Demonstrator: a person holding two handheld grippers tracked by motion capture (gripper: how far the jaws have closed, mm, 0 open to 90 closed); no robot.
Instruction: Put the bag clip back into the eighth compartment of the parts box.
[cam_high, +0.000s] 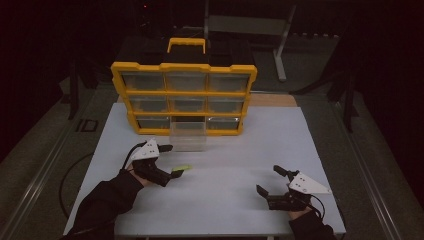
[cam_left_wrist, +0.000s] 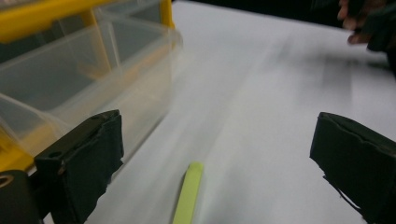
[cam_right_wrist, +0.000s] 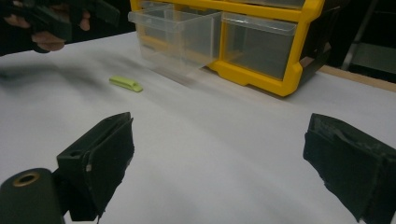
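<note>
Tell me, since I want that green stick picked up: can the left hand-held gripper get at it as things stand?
Probably yes. The left hand-held gripper is open, and the green stick lies flat on the white table between its jaws. The pulled-out clear drawer sits off to one side, not across the way.

Cabinet (cam_high: 184, 95) at table (cam_high: 250, 150) rear, stick (cam_high: 183, 168) before its pulled-out drawer (cam_high: 188, 136)

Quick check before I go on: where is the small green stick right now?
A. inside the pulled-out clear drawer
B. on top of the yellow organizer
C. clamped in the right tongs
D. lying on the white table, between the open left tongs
D: the green stick lies flat on the white table, between the open jaws of the left tongs, outside the clear drawer.
</note>
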